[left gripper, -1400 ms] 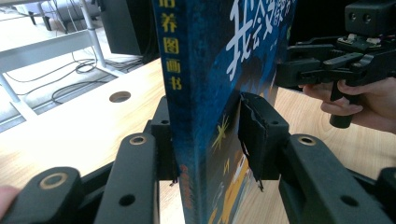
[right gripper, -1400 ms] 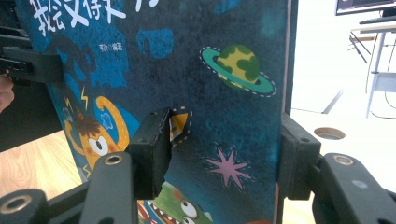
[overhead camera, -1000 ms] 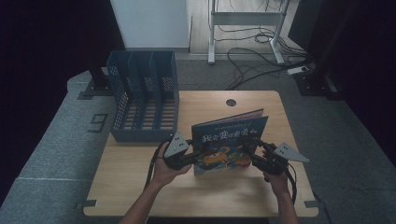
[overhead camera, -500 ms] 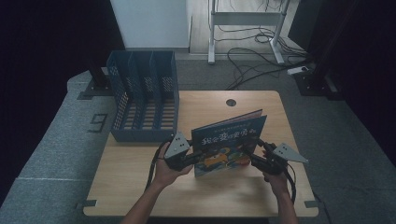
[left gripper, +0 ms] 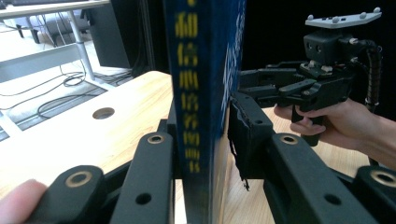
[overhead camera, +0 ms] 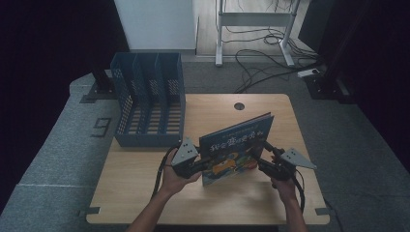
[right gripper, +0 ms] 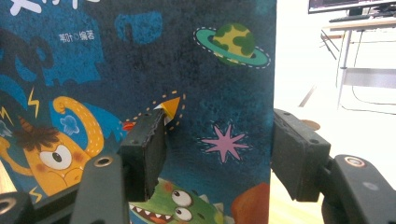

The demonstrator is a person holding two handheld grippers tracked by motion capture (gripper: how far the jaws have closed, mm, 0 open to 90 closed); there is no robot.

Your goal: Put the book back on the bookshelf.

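A dark blue picture book (overhead camera: 237,147) with cartoon monsters stands tilted on its lower edge on the wooden table (overhead camera: 145,193). My left gripper (overhead camera: 205,162) is at its left end. In the left gripper view the spine (left gripper: 191,70) sits between the jaws of that gripper (left gripper: 203,140), which have just been closing; the pad (left gripper: 245,135) presses on the cover. My right gripper (overhead camera: 261,154) is at the book's right edge. In the right gripper view the cover (right gripper: 140,60) shows, with that gripper (right gripper: 219,149) open: one pad (right gripper: 147,149) is before the cover, the other stands off the edge.
A blue slotted file rack (overhead camera: 150,101) stands at the table's back left, its compartments holding nothing I can see. A round cable hole (overhead camera: 239,106) is in the tabletop behind the book. Desk legs and cables (overhead camera: 256,53) lie on the floor beyond.
The left jaws have narrowed onto the book's spine. The book stays propped up in about the same place, and the right hand has not moved.
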